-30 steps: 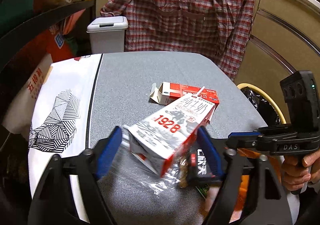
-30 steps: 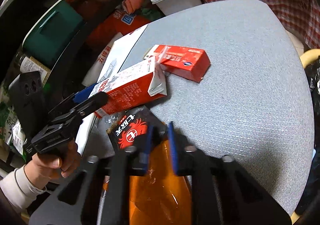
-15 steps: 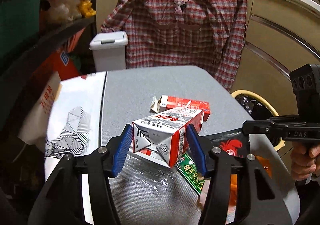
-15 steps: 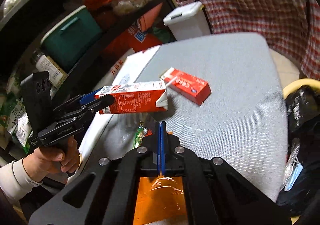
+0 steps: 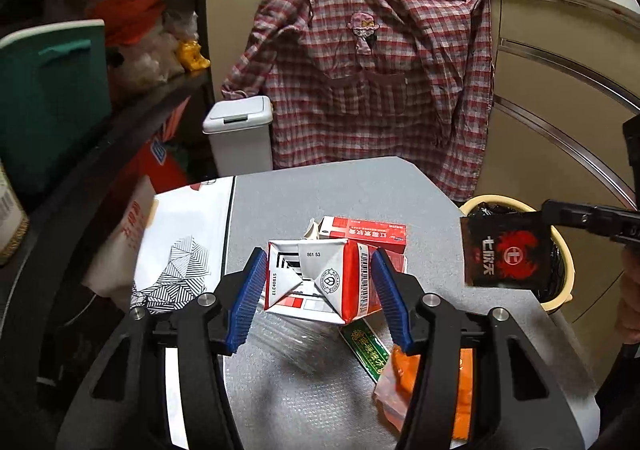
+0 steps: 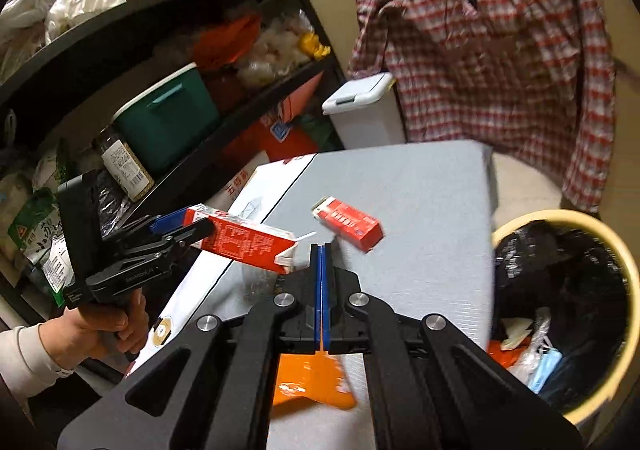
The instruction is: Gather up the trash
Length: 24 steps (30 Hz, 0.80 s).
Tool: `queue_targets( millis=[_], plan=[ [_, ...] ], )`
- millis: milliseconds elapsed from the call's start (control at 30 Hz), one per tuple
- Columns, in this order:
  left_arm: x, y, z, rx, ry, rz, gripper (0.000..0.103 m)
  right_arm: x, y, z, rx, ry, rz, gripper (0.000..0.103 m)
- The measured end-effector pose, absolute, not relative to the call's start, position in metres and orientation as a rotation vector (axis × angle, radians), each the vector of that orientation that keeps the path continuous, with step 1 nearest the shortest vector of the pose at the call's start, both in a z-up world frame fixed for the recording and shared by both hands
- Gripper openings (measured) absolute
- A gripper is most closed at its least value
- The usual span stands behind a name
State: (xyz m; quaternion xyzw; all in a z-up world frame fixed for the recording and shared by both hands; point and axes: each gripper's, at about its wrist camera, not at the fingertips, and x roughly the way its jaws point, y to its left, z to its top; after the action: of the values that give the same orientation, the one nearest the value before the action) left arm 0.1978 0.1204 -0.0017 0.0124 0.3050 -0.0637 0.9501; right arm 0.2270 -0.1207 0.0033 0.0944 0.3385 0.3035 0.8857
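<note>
Both claws are loaded, the left gripper (image 5: pixel 318 292) clamping the milk carton (image 5: pixel 316 282) and the right gripper (image 6: pixel 322 250) pinching the black wrapper (image 5: pixel 504 254), so I'd say each load next needs carrying over the yellow bin (image 6: pixel 624 250).

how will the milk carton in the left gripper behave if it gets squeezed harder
The milk carton probably crushes easily: its folded end already looks creased. Likely light, since the left gripper holds it level by one end. A straw suggests leftover drips.

Printed on the folded end of the milk carton (image 5: pixel 316 282): "861 53" and, sideways, "ELC40815". Chinese characters on the black packet (image 5: pixel 500 250) and the red box (image 5: pixel 366 230) (too small to read).
</note>
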Motion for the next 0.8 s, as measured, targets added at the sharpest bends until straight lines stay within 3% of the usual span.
queue_targets(
  millis=[800],
  plan=[
    [0.166, 0.072, 0.038, -0.038, 0.552, -0.049, 0.053, 0.194, -0.230, 0.041, 0.192, 0.544, 0.399, 0.000]
  ],
)
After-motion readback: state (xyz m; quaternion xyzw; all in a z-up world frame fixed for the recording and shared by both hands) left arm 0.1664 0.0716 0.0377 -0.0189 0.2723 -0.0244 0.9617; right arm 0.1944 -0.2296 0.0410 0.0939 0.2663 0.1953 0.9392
